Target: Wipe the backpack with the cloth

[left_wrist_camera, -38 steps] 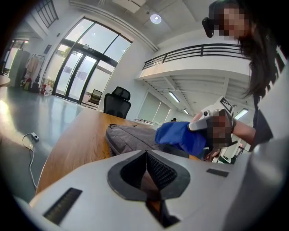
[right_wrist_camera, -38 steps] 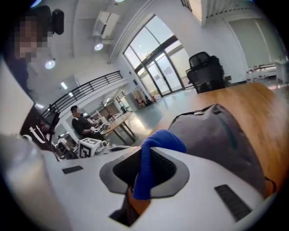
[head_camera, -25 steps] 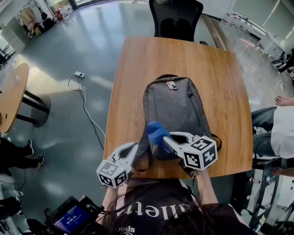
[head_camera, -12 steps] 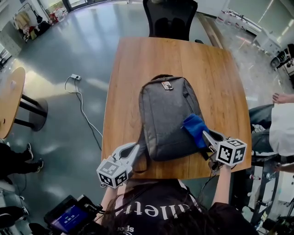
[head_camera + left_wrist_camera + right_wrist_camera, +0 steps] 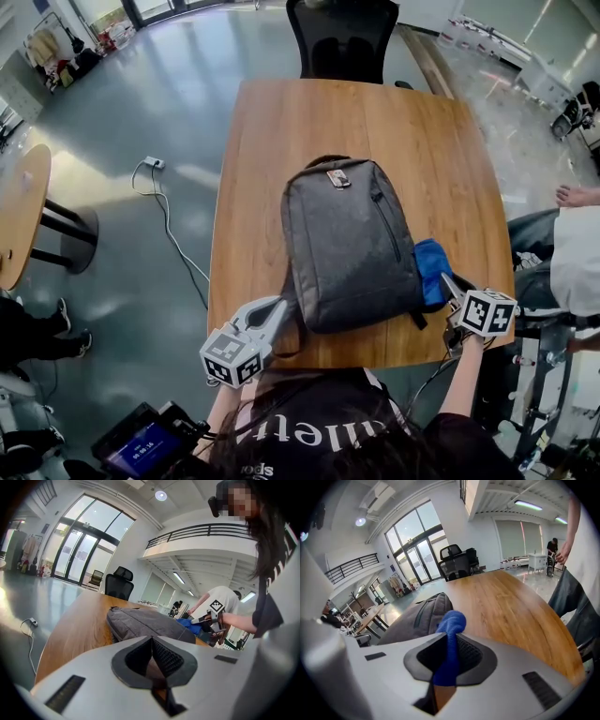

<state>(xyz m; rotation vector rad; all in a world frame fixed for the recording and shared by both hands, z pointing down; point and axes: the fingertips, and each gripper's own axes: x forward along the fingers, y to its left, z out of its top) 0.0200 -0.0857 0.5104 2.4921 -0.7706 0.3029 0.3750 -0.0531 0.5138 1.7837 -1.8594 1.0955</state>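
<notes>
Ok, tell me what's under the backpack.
The backpack lies flat on the wooden table; only tabletop shows around it. The blue cloth in the right gripper is beside it, not under. Anything beneath is covered.

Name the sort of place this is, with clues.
Probably an open-plan office or workshop hall: a wooden table with an office chair, tall glass doors, and a railed mezzanine.

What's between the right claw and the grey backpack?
The folded blue cloth, gripped in the right claw, beside the grey fabric backpack; head view shows it.
</notes>
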